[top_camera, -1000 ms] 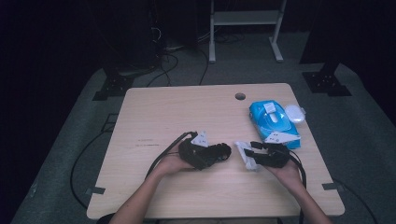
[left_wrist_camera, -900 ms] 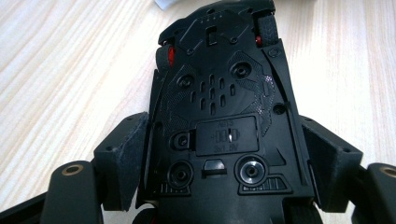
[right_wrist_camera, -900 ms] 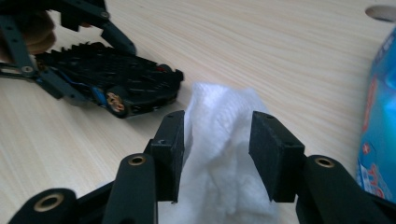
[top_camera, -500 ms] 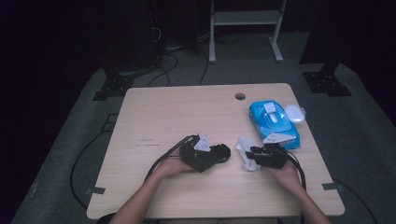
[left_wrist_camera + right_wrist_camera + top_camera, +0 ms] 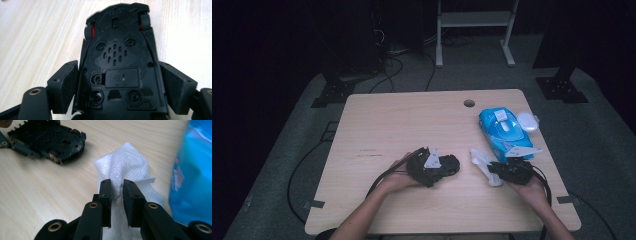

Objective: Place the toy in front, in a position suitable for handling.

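Note:
My left gripper [image 5: 446, 167] is shut on a black toy car [image 5: 117, 50], turned underside up, its pads against the car's two sides; the car [image 5: 451, 164] lies low over the table's front middle. My right gripper [image 5: 117, 187] has just been closing its jaws and now pinches a crumpled white wipe [image 5: 127, 162] between the pads. In the high view that wipe [image 5: 482, 161] sticks out to the left of the right gripper [image 5: 493, 171], a short way from the car. The car [image 5: 50, 141] lies farther off in the right gripper view.
A blue wipes pack [image 5: 502, 132] lies on the wooden table [image 5: 402, 125] just behind my right hand, with a white oval lid [image 5: 528, 121] beside it. A cable hole [image 5: 469, 103] sits near the far edge. Cables trail off the front.
The right gripper's jaws have closed onto the white wipe and the right hand has shifted slightly. The left hand and the car have stayed put.

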The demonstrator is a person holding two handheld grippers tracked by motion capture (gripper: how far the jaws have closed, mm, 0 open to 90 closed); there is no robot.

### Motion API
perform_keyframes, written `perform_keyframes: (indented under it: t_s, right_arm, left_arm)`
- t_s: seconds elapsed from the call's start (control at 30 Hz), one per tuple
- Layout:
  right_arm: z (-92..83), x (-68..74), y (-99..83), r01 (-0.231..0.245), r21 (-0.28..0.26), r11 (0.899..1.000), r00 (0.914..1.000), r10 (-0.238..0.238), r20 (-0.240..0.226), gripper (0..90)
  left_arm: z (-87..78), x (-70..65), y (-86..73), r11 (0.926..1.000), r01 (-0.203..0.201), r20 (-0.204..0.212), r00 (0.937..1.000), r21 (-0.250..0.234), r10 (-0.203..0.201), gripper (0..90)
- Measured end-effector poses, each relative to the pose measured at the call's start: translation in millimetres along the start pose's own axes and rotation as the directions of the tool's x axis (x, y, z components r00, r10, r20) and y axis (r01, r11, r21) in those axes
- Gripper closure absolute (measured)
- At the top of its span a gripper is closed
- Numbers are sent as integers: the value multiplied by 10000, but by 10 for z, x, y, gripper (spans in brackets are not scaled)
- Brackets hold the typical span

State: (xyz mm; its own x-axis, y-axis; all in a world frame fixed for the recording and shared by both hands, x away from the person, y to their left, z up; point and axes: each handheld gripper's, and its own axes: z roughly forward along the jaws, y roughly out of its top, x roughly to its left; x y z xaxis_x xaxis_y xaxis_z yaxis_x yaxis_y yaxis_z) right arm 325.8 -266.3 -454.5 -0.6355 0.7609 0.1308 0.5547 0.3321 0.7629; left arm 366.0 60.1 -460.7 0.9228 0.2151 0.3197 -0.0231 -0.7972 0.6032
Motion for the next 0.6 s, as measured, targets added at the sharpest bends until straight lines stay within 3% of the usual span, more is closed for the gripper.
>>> perform_keyframes:
  t_s: [0.17,0.23,0.27,0.37,0.6]
  right_arm:
    - [-208,-24,-121,-164,-171,9997,9998,166,125,771]
    - [-309,-37,-182,-330,-216,9992,9992,335,208,732]
    - [-374,-58,-235,-507,-103,9987,9987,508,97,662]
    - [-445,-51,-281,-440,-246,9987,9987,445,231,639]
    - [-500,-30,-250,-358,-901,9953,9993,362,18,582]
  left_arm:
    - [-49,-9,29,9996,-102,-100,9999,-248,100,223]
    - [-46,-21,33,9995,-210,-129,9997,-225,207,233]
    - [-23,-28,26,9997,-236,-148,9996,-84,235,233]
    - [-4,-33,18,9997,-237,-201,9995,-23,236,234]
    - [23,-53,6,9992,-390,-376,9985,-14,389,244]
